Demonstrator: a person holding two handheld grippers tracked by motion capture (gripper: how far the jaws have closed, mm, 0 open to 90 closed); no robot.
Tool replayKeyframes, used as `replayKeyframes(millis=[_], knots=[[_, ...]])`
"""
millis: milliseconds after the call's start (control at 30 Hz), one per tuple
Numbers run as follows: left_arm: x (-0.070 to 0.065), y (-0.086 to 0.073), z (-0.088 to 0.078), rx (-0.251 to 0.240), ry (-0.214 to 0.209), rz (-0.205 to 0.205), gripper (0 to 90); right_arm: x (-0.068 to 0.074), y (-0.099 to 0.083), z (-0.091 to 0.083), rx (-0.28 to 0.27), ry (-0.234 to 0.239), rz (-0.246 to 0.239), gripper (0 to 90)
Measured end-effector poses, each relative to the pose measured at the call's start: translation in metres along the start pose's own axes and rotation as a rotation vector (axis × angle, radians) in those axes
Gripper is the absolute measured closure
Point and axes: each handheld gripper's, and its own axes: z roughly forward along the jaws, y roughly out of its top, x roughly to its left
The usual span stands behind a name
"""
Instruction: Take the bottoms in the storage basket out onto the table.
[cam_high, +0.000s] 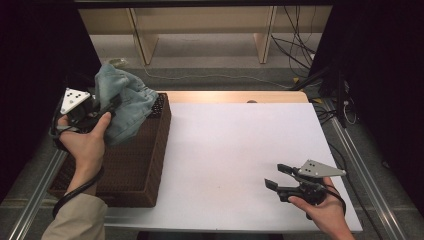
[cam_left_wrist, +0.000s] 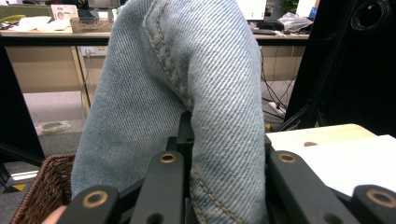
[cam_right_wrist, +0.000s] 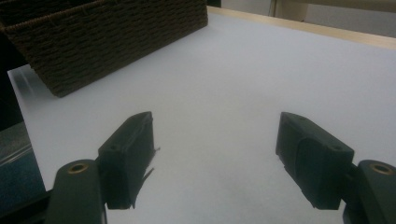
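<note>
While the left gripper (cam_high: 102, 111) has its jaws clamped on the denim garment (cam_high: 125, 102), the cloth hangs bunched over the wicker basket (cam_high: 130, 165) at the desk's (cam_high: 235, 150) left edge — long axis approx. vertical. Right gripper (cam_high: 275, 176) sits well apart, jaws spread, nothing between them — left hand's far nearer.

dim edges, bright desk

the high view is dark at both sides, while the white desk (cam_high: 235, 160) catches soft light from above with little glare. the right claw (cam_right_wrist: 215, 158) looks blurred and throws only a faint shadow. the denim (cam_left_wrist: 187, 93) is sharp, with its background mildly soft.
</note>
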Motion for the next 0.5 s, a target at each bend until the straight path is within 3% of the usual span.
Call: replayKeyframes(millis=[500], knots=[[-0.0047, 0.0025, -0.0018, -0.003, -0.014, 0.014, 74.4, 0.0, 0.0, 0.0001, 0.001, 0.001, 0.001, 28.9]])
